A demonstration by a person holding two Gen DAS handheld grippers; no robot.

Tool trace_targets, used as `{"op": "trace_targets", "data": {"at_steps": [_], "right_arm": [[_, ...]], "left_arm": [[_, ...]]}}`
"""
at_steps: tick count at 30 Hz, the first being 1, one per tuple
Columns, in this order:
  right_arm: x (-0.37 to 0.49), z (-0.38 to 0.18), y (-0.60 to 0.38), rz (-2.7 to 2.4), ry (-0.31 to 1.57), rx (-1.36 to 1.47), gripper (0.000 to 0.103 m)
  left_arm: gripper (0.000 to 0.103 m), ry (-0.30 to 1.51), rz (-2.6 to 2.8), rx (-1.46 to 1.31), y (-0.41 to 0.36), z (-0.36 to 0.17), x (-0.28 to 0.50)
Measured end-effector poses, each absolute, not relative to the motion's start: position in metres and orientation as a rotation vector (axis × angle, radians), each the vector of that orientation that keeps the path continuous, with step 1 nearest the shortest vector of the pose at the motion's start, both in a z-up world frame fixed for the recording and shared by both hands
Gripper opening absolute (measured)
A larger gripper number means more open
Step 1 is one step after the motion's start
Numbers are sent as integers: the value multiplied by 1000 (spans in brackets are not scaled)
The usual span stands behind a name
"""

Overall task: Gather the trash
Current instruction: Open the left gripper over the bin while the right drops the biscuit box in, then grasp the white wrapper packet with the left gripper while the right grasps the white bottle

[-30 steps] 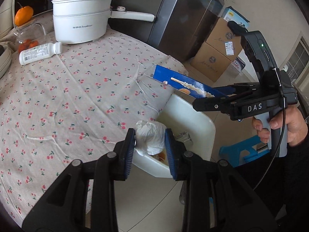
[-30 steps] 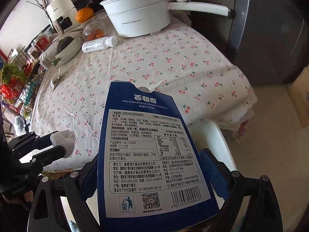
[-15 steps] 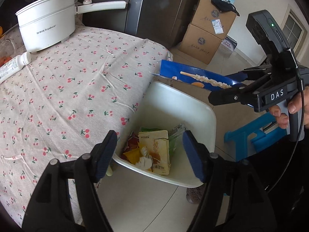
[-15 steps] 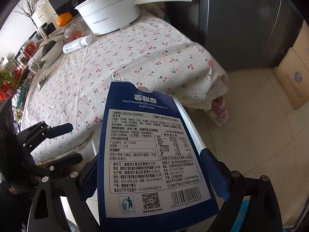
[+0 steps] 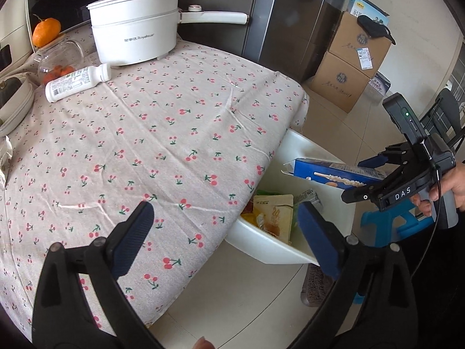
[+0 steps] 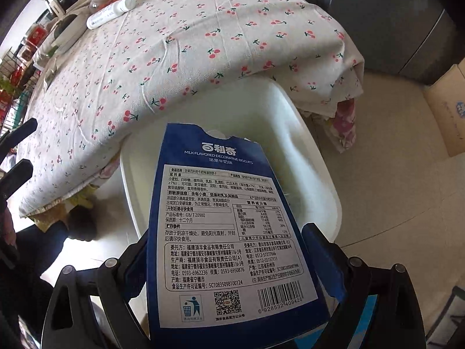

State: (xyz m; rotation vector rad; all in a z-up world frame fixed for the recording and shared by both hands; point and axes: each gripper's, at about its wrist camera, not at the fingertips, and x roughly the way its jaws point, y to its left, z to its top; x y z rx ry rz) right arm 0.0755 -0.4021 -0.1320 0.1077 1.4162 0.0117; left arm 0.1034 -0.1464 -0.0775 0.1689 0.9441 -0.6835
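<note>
The white trash bin (image 5: 316, 148) stands on the floor against the edge of the cherry-print table (image 5: 162, 133), with wrappers and a yellow carton (image 5: 273, 215) in it. My left gripper (image 5: 225, 235) hangs over the table edge and the bin's near rim. Its jaws are opening wide and nothing is between them. My right gripper (image 6: 229, 247) points straight down, shut on a blue biscuit box (image 6: 221, 218) whose far end hangs inside the bin (image 6: 319, 174). The left wrist view shows that box (image 5: 328, 171) over the bin's far rim, in the right gripper (image 5: 366, 177).
A white electric pot (image 5: 133, 37), a lying white bottle (image 5: 75, 83) and a glass jar topped by an orange (image 5: 58, 55) sit at the table's far side. Behind are a grey fridge (image 5: 290, 14) and cardboard boxes (image 5: 348, 69). A blue stool (image 5: 386, 226) stands beside the bin.
My left gripper opened and let go of the crumpled white tissue over the bin, then swung back toward the table. My right gripper sank with the blue box toward the bin.
</note>
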Motion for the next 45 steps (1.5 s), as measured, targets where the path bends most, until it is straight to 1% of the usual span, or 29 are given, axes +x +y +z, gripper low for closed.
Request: {"op": "trace_targets", "data": {"at_steps": [2,4,7,17,25,28,33,38,45], "right_arm": [[78,-132,-400,11,1414,112,98],[81,-132,-398,1,1412,105,98],[85,-129,-394,-25,1402,82,103],[94,-104,-366,6,1312,2,103],[117,-78,-329,47,1203,-40,103],[130,-72,-311,75,1172,-43,103],[155,-68,-277,161,1146,-60,103],[192,-68,-243,253,1109,-121,103],[258,-85,-200,379,1092,-228,103]], "left_arm": [[102,937,-658,167,-139,-77,104],[102,925,-639,167,-130,-76,105],[102,919,-610,153,-116,-74,107],[102,898,-468,75,-62,-68,124],[102,826,-298,-44,12,-64,147],[102,825,-235,-74,40,-65,163],[102,837,-137,22,77,-78,201],[102,886,-116,79,108,-97,247],[102,915,-192,162,116,-113,298]]}}
